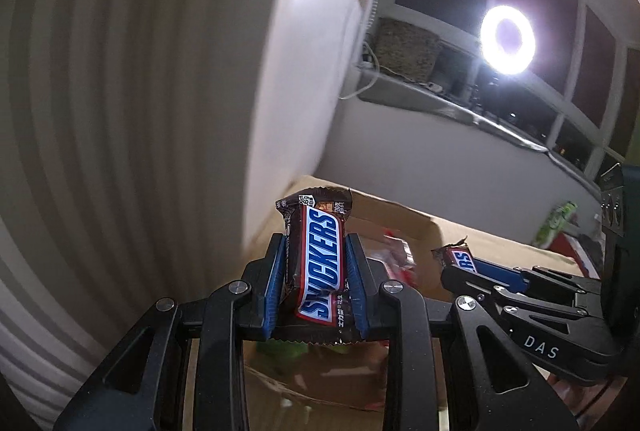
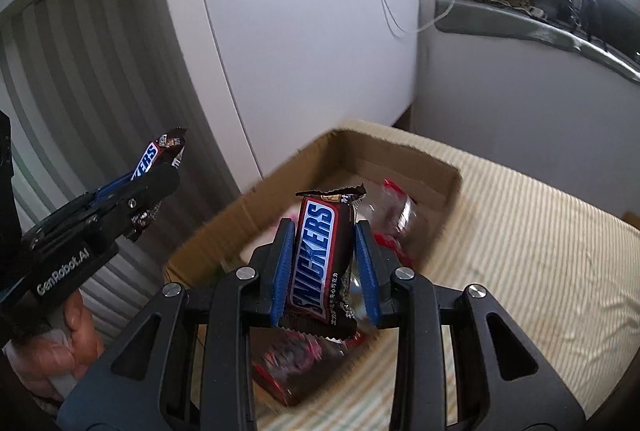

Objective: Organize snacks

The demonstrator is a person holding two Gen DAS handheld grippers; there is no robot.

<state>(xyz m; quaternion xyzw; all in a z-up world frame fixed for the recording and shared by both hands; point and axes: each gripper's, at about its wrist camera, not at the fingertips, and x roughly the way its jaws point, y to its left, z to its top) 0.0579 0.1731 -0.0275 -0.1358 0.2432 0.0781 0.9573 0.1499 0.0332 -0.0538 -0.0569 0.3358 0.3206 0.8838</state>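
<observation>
My left gripper (image 1: 315, 251) is shut on a brown Snickers bar (image 1: 320, 263), held upright above a cardboard box (image 1: 400, 227). My right gripper (image 2: 325, 235) is shut on a second Snickers bar (image 2: 318, 263), held over the same box (image 2: 404, 159). The right gripper also shows in the left wrist view (image 1: 460, 263) at the right with its bar (image 1: 458, 257). The left gripper shows in the right wrist view (image 2: 160, 171) at the left with its bar (image 2: 154, 155). Red-wrapped snacks (image 2: 390, 215) lie inside the box.
The box stands on a striped cloth surface (image 2: 520, 251). A white cabinet (image 2: 300, 31) and a striped wall (image 1: 120, 111) rise behind it. A ring light (image 1: 507, 39) shines by the window sill. A green packet (image 1: 556, 223) lies at the far right.
</observation>
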